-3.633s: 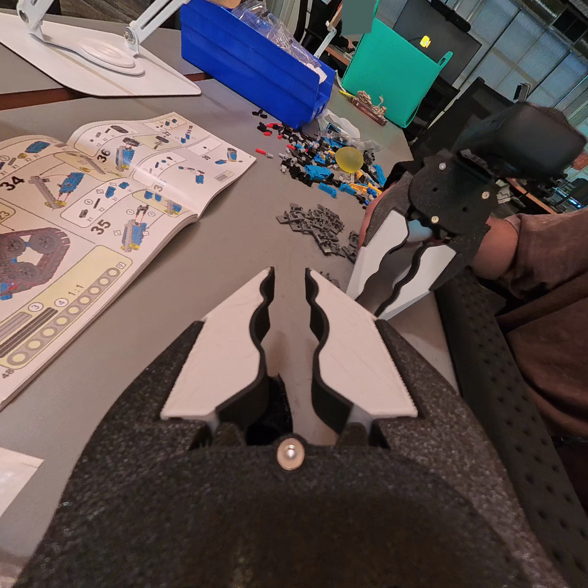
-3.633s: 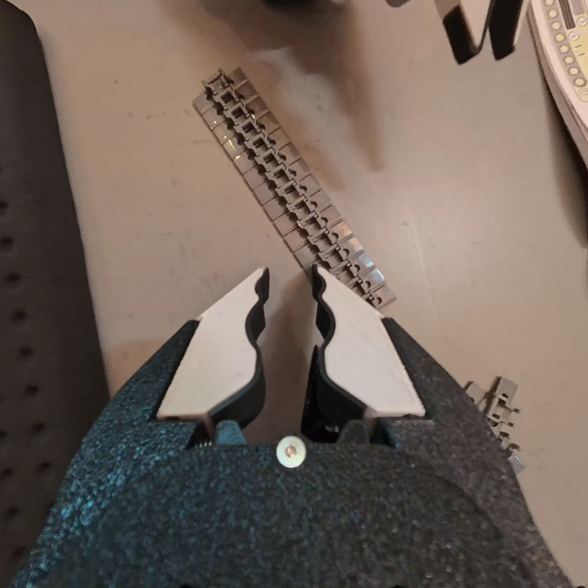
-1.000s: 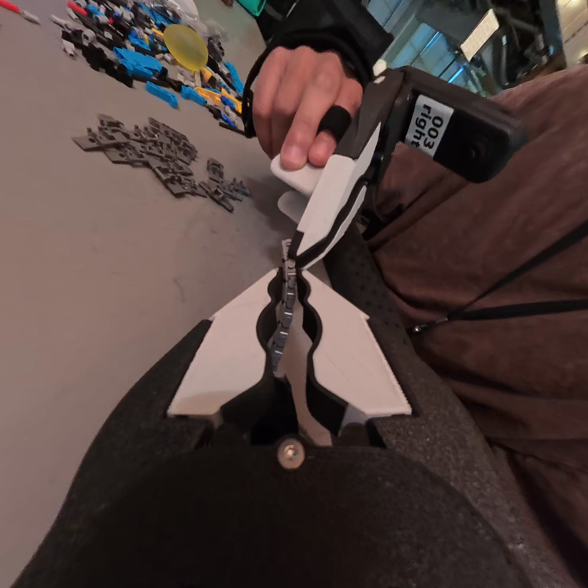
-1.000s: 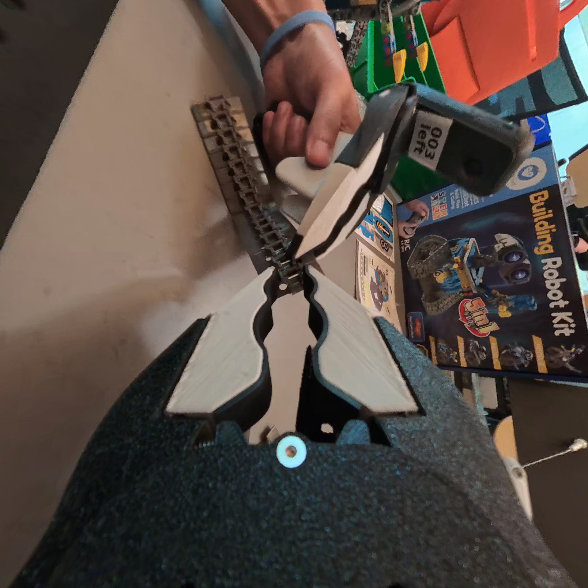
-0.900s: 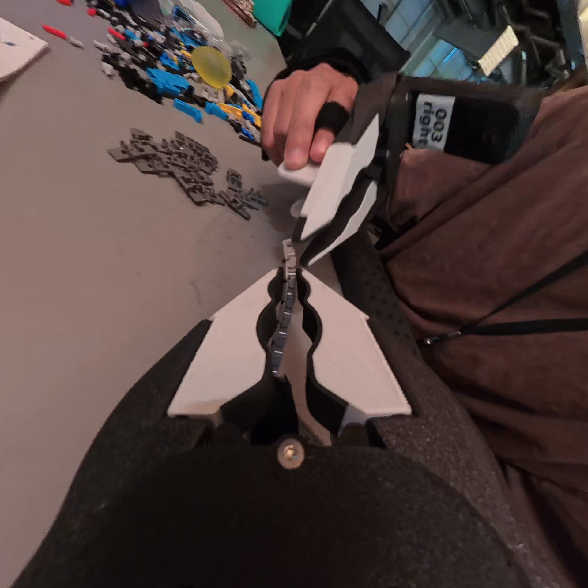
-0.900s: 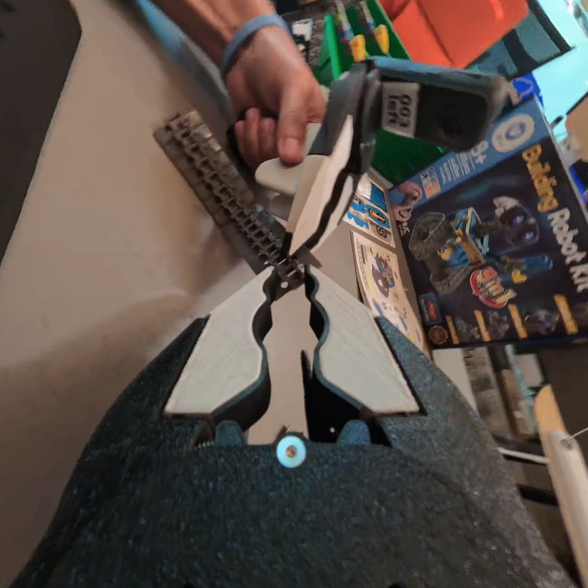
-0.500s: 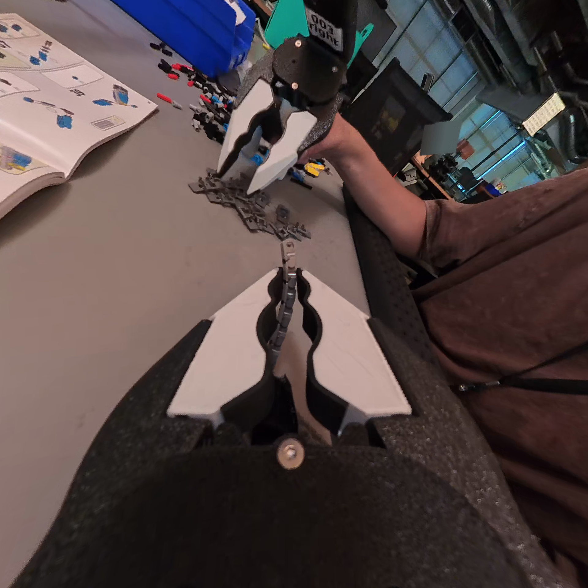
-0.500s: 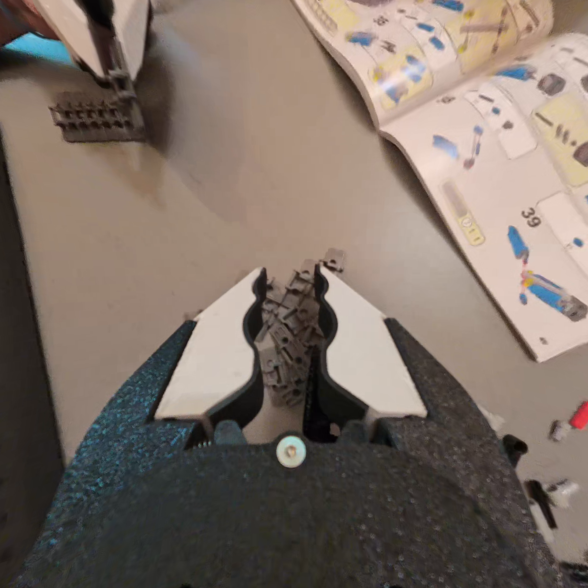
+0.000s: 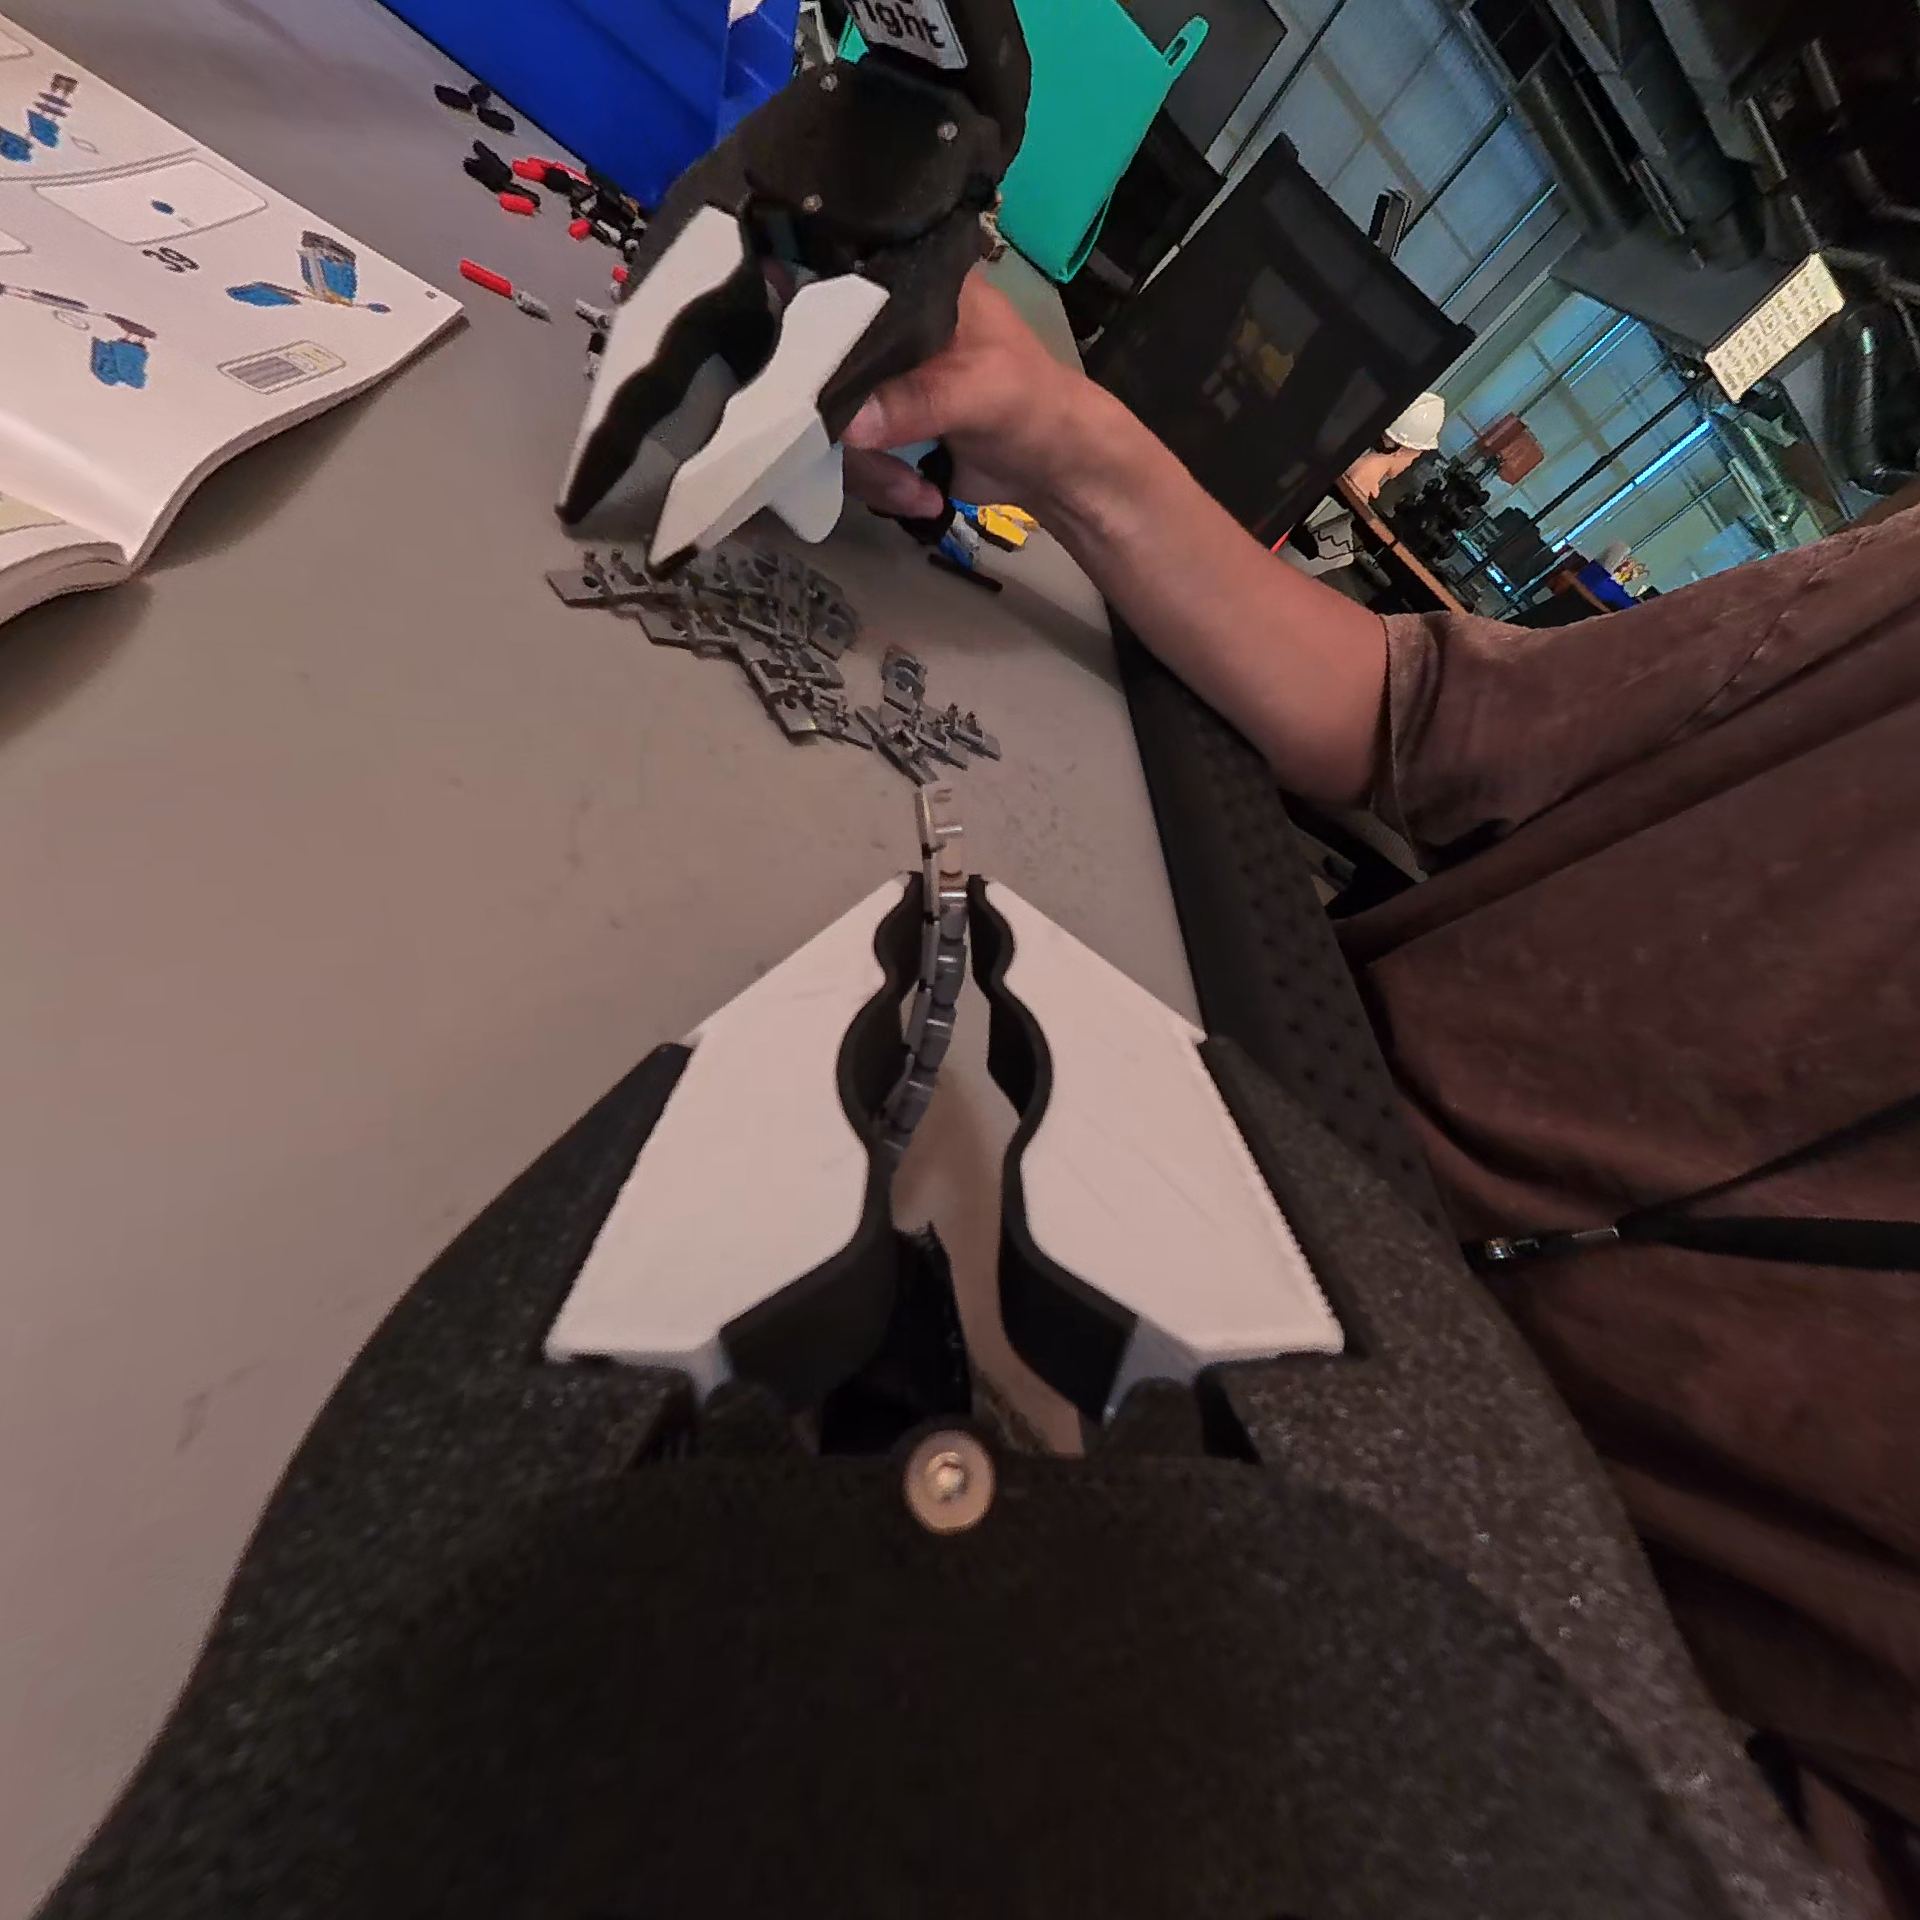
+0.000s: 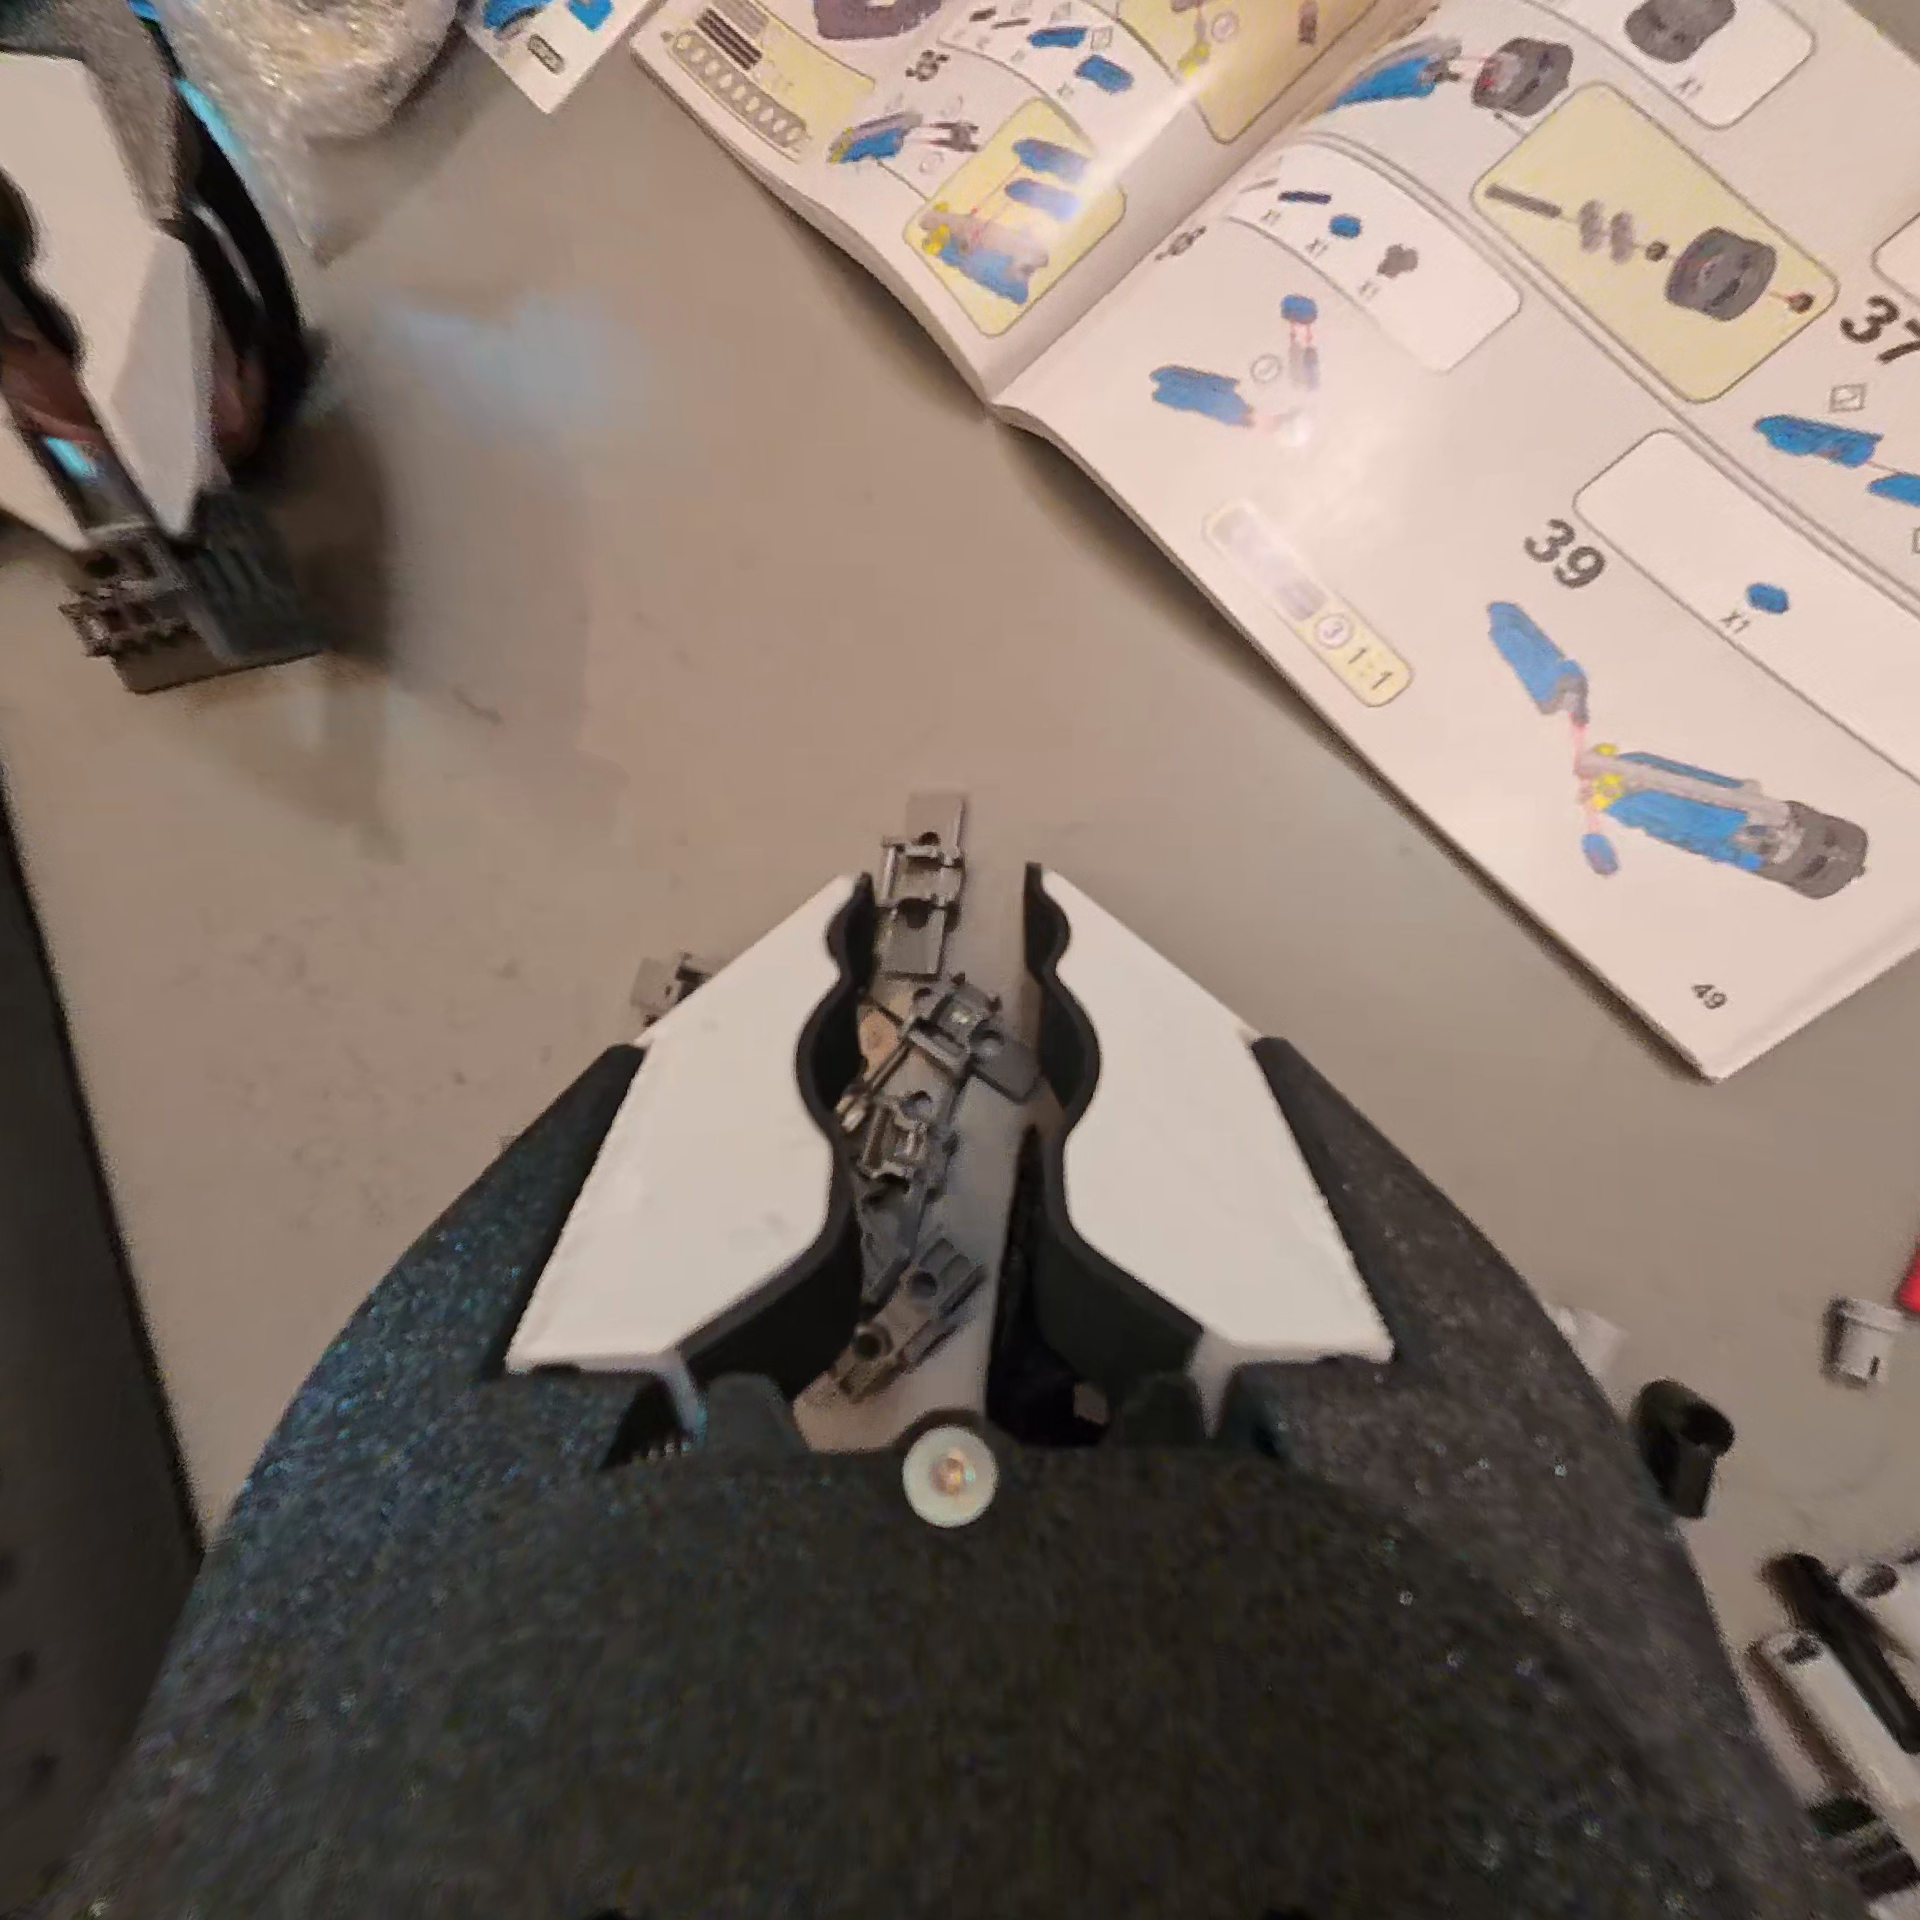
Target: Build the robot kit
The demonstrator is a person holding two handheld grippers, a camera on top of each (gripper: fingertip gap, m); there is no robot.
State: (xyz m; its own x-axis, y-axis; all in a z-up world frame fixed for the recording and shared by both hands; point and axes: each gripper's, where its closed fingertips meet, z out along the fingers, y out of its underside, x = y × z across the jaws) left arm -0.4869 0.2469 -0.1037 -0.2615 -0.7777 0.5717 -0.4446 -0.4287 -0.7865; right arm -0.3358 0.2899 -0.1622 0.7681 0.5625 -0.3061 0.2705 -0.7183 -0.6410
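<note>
right now the left gripper (image 9: pixel 940 883) has its jaws pinched on a grey track strip (image 9: pixel 932 997), which runs edge-on up the narrow gap between the white fingers (image 9: pixel 748 1132) and pokes out a little past the tips. in the right wrist view the same strip (image 10: pixel 156 613) hangs from that gripper (image 10: pixel 156 520) down to the grey table (image 10: pixel 644 582), its lower end resting there.

the right gripper (image 10: pixel 940 883) has its jaws parted, held over a heap of loose grey track links (image 10: pixel 914 1101); the links lie on the table between the fingers, one link (image 10: pixel 928 847) reaching just beyond the tips near the left one. whether the pads touch any link cannot be told. from the left wrist view this gripper (image 9: pixel 618 535) points down with its tips at the far edge of the scattered links (image 9: pixel 769 634), a hand (image 9: pixel 966 405) behind it on the handle.

farther out, an open instruction booklet (image 10: pixel 1455 447) lies beyond the right gripper, well apart from the links. small black, white and red parts (image 10: pixel 1766 1455) sit at the right edge, and a blue bin (image 9: pixel 623 73) stands at the back of the table.
</note>
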